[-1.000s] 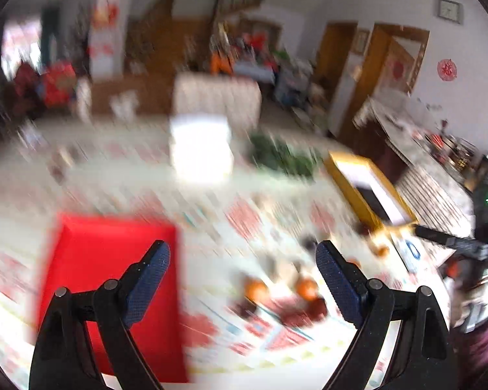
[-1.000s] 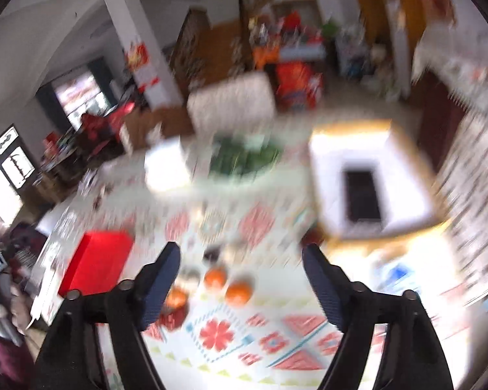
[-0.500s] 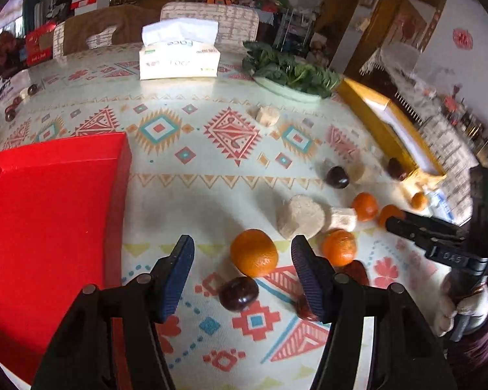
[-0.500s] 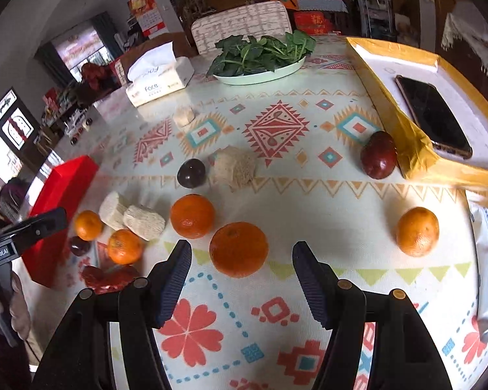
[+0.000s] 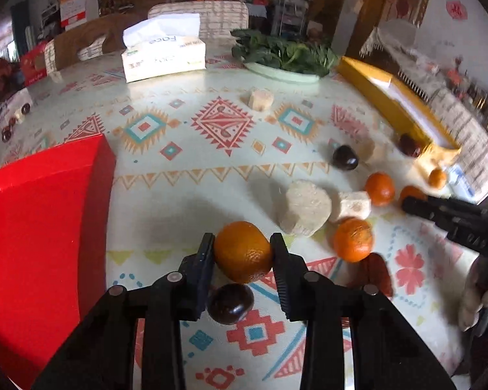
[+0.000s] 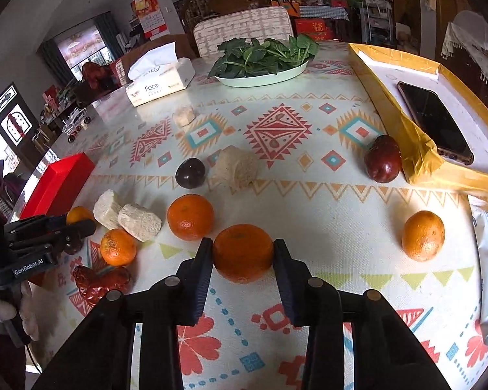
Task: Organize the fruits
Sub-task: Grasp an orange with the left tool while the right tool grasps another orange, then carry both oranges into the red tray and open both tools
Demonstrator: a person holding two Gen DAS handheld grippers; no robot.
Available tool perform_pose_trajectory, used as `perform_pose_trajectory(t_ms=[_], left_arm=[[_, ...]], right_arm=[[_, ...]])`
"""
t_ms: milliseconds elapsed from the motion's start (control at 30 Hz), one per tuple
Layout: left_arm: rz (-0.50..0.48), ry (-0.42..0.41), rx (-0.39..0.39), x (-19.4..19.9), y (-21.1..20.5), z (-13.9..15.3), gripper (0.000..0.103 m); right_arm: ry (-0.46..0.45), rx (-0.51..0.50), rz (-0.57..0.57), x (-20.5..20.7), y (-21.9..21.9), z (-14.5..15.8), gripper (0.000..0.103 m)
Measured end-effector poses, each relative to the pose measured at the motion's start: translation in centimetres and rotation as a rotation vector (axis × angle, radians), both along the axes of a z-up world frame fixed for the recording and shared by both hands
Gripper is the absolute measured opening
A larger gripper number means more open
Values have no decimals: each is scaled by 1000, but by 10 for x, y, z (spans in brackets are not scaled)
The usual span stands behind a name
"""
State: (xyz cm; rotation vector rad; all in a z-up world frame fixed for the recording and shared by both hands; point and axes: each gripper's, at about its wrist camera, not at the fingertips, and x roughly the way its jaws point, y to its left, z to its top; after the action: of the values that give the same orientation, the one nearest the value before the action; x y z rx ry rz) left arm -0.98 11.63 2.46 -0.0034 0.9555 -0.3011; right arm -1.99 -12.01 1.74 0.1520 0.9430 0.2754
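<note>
Gripping an orange each, both claws sit low over the patterned tablecloth. The left gripper has its jaws pressed on both sides of the near-left orange, with a dark plum lying just near of it between the fingers and a red box close on the left. The right gripper clamps the middle orange; another orange sits just to its far left, nearly touching the left finger. Crowding the left gripper's right side are two pale sponge-like chunks, a smaller orange and a dark red fruit. Farther off lie a second plum, another pale chunk, a red apple touching the yellow tray that holds a phone, and a lone orange at the right. At the far edge stand a tissue box and a plate of greens.
</note>
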Motion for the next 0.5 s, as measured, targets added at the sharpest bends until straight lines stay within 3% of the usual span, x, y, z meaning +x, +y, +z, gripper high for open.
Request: perform_pose_trajectory(t_ms=[267, 400, 500], left_arm=[[116, -92, -182, -36, 59, 42, 33], [238, -139, -164, -57, 114, 51, 33], [338, -130, -154, -63, 156, 47, 33]], right_arm=[[-51, 6, 24, -20, 17, 34, 40], [-83, 23, 108, -29, 56, 58, 40], [-86, 66, 211, -31, 104, 71, 40]])
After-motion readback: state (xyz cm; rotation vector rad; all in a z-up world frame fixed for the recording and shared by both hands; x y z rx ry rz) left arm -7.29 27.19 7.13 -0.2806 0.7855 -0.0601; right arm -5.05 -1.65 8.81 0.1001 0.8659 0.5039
